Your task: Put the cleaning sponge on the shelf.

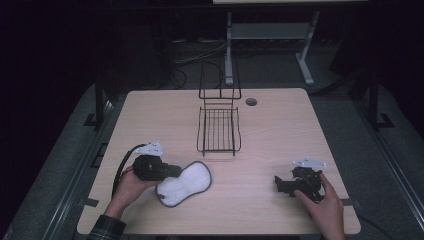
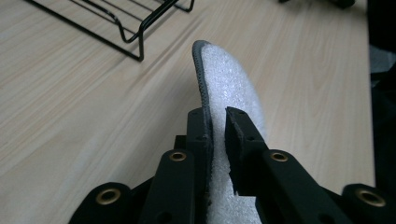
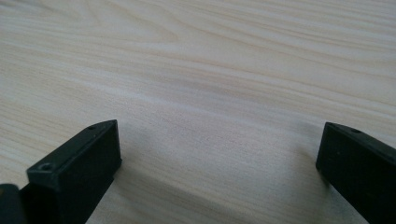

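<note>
White fleece insole (image 1: 184,183) sits at seven o'clock on my tabletop (image 1: 270,125), its end pinched in my left tool (image 1: 172,171); right tool (image 1: 280,184), at four o'clock, gapes empty. I should lift level toward the twelve o'clock wire rack (image 1: 218,131), keeping the limp pad clamped.

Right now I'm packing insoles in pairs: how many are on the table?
1: a white insole with grey edging, at the table's near left, pinched in the left gripper.

The white pad's (image 2: 233,88) near end is hidden between the left tongs (image 2: 215,126) (bottom edge crops it)
</note>
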### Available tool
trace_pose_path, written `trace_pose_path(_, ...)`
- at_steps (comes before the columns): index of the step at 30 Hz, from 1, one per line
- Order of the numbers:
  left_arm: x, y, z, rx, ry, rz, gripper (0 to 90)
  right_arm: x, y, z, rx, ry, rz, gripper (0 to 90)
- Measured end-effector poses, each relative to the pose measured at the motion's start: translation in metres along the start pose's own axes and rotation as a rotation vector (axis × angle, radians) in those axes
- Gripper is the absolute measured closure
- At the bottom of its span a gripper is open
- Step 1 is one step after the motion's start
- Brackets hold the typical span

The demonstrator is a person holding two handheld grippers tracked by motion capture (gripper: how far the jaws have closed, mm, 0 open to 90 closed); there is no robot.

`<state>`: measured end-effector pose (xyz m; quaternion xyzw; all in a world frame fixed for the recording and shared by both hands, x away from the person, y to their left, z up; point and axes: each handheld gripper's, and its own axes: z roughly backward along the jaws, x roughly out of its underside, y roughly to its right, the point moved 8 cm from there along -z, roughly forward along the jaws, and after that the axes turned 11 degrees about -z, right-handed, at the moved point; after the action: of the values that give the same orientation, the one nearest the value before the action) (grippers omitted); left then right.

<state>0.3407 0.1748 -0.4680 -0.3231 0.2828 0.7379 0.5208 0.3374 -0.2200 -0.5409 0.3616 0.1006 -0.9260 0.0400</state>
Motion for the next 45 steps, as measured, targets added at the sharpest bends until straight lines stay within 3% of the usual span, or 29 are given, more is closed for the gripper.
trace_pose_path(1, -0.002, 0.001, 0.002, 0.009, 0.023, 0.011, 83.0, 0.000, 0.000, 0.000, 0.000, 0.000, 0.000, 0.0)
trace_pose_path(15, -0.010, 0.010, 0.007, 0.041, 0.062, 0.033, 86.7, 0.000, 0.000, 0.000, 0.000, 0.000, -0.001, 0.0)
trace_pose_path(27, -0.023, 0.014, 0.013, 0.026, 0.096, 0.037, 86.8, 0.000, 0.000, 0.000, 0.000, 0.000, 0.000, 0.0)
trace_pose_path(33, -0.030, 0.009, 0.020, -0.013, 0.121, 0.050, 86.7, 0.000, 0.000, 0.000, 0.000, 0.000, 0.000, 0.0)
trace_pose_path(45, -0.042, -0.003, 0.030, -0.049, 0.145, 0.060, 86.7, 0.000, 0.000, 0.000, 0.000, 0.000, 0.000, 0.0)
